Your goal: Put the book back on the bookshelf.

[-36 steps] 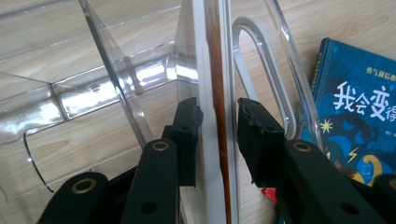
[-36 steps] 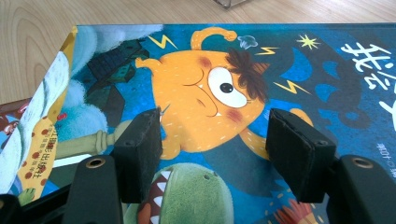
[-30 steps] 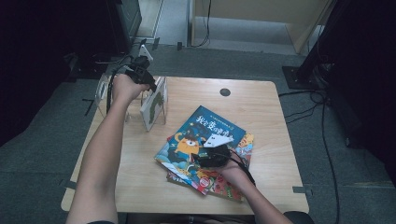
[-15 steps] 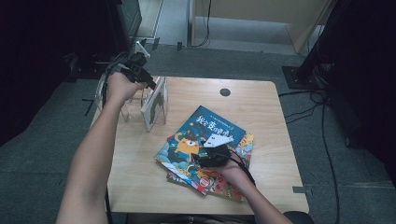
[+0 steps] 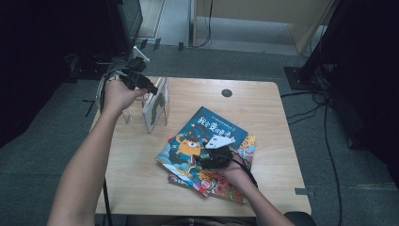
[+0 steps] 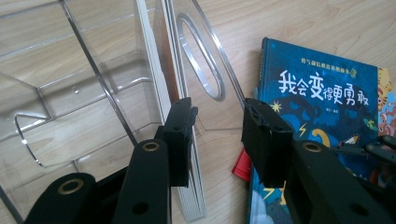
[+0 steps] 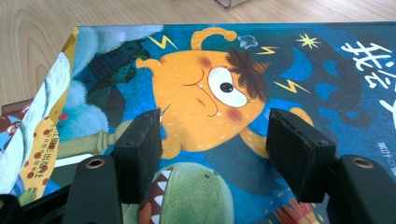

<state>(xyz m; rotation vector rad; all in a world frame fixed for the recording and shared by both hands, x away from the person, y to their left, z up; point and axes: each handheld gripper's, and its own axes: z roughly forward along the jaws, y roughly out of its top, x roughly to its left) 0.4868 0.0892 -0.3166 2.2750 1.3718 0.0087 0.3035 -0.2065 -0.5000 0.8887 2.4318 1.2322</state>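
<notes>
Two grippers at work: the left gripper [image 5: 149, 88], jaws just opening and now parted, sits above a thin book [image 6: 180, 154] standing upright in the clear acrylic rack [image 5: 159, 106] at the table's [image 5: 141, 179] far left corner, pads free of it. Right gripper [image 7: 215, 154] rests open over the blue picture book [image 5: 202, 141] topping the stack [image 5: 230, 181] near the front edge, nothing pinched.

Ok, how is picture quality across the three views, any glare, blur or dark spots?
High view: soft and dim, room edges nearly black, wooden table evenly lit. Left gripper view: sharp, faint reflections on the clear acrylic book stand. Right gripper view: crisp blue picture book cover, no glare.
</notes>
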